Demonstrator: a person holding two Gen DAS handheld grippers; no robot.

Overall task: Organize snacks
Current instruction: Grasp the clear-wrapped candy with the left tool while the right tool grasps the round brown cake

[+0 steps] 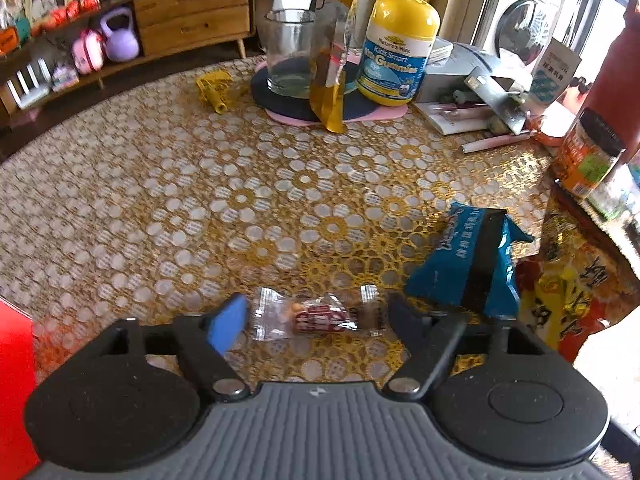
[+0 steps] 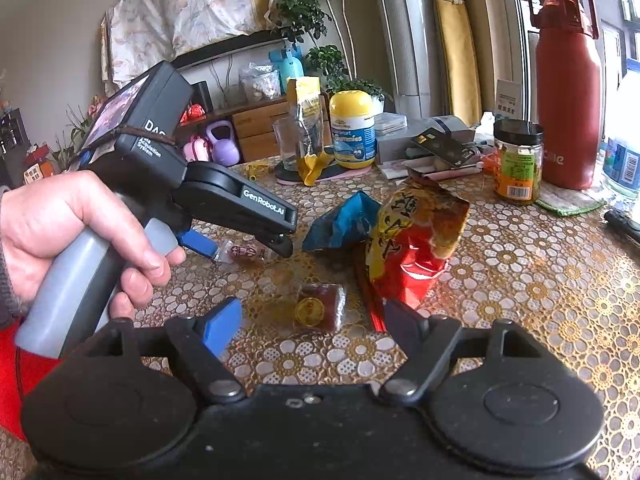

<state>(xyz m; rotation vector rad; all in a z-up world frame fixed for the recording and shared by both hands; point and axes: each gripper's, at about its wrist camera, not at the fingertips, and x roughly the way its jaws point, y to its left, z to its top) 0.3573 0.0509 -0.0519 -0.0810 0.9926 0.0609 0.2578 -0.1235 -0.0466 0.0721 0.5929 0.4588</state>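
Candy (image 1: 320, 316) between spread left gripper (image 1: 316, 314) fingers (touching neither)

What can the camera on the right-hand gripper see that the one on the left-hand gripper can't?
Only the right wrist view shows the dark red wrapped sweet between the open right gripper, plus the person's left hand holding the left gripper.

Only the left wrist view shows the yellow toy.

Both show the small clear-wrapped candy between the left gripper's open fingers, the blue bag, the red and yellow bag and the gummies bottle.
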